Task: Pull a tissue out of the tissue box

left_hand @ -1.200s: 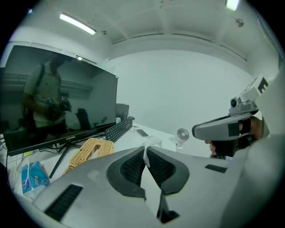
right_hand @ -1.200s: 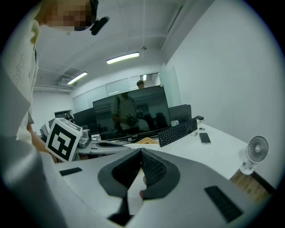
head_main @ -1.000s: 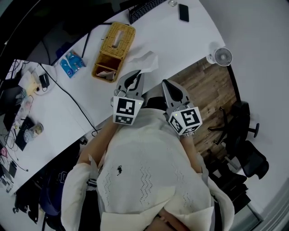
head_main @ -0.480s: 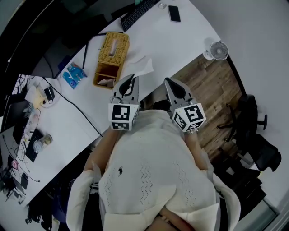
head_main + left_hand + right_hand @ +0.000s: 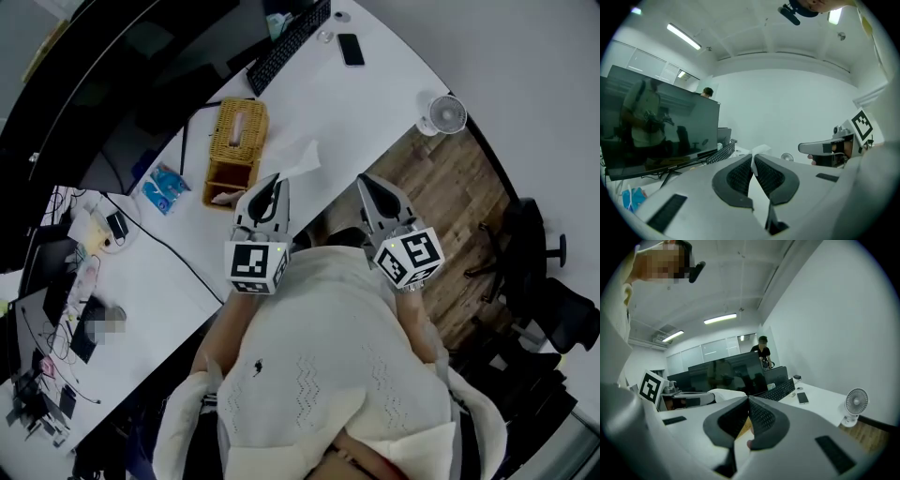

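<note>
The woven wicker tissue box (image 5: 234, 141) lies on the white desk (image 5: 375, 94), up and left of both grippers. My left gripper (image 5: 277, 178) is shut on a white tissue (image 5: 300, 157), which fans out past its tips toward the desk. In the left gripper view the tissue (image 5: 758, 151) is pinched between the ribbed pads, free of the box. My right gripper (image 5: 364, 179) hovers beside it near the desk's edge; its jaws are shut with nothing in them (image 5: 749, 399).
A keyboard (image 5: 286, 42) and a phone (image 5: 351, 49) lie at the back of the desk, under a dark monitor (image 5: 656, 126). A small fan (image 5: 447, 114) stands at the desk's right end. A blue packet (image 5: 167, 186) and cables lie left. An office chair (image 5: 534, 281) stands on the wood floor.
Both grippers have risen and drawn back from the desk. The left one carries the tissue with it. The box has stayed where it was.
</note>
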The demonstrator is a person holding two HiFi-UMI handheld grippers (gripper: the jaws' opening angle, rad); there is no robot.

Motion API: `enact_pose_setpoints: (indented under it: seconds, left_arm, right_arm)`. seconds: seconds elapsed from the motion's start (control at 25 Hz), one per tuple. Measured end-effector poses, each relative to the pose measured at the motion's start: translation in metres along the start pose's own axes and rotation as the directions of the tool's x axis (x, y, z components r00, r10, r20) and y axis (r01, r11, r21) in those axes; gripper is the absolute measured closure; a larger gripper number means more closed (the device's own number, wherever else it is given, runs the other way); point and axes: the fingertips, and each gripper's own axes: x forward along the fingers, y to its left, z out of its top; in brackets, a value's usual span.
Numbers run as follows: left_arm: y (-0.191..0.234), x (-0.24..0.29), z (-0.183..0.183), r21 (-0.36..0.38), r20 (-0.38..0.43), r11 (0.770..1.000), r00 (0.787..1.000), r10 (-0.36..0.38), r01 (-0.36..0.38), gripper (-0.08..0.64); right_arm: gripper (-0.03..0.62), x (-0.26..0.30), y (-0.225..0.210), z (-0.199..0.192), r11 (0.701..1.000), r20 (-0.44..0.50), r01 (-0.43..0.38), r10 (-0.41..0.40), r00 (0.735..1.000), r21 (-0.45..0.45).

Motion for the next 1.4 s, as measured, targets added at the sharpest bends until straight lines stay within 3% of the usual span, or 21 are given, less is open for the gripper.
enact_pose_setpoints:
  seconds: [0.16, 0.48, 0.72, 1.4]
  left_arm:
    - [0.003, -0.001, 0.016, -0.009, 0.037, 1.000, 0.999, 0.003, -0.003, 0.545]
    - [0.008, -0.008, 0.050, -0.014, 0.105, 1.000, 0.994, -0.005, 0.007, 0.545]
    - [0.007, -0.011, 0.073, -0.027, 0.150, 0.999, 0.988, -0.020, 0.024, 0.545]
    - [0.007, -0.015, 0.078, -0.034, 0.157, 0.999, 0.987, -0.031, 0.037, 0.545]
  right_arm:
    - [0.591, -0.007, -0.004, 0.014, 0.998, 0.046, -0.012, 0.010, 0.999, 0.057]
    - [0.591, -0.012, 0.003, 0.038, 0.997, 0.067, -0.001, 0.006, 0.998, -0.077]
    - [0.591, -0.016, 0.011, 0.067, 0.996, 0.116, -0.025, 0.035, 0.993, -0.082]
    - [0.591, -0.013, 0.021, 0.083, 0.994, 0.126, -0.039, 0.052, 0.991, -0.104]
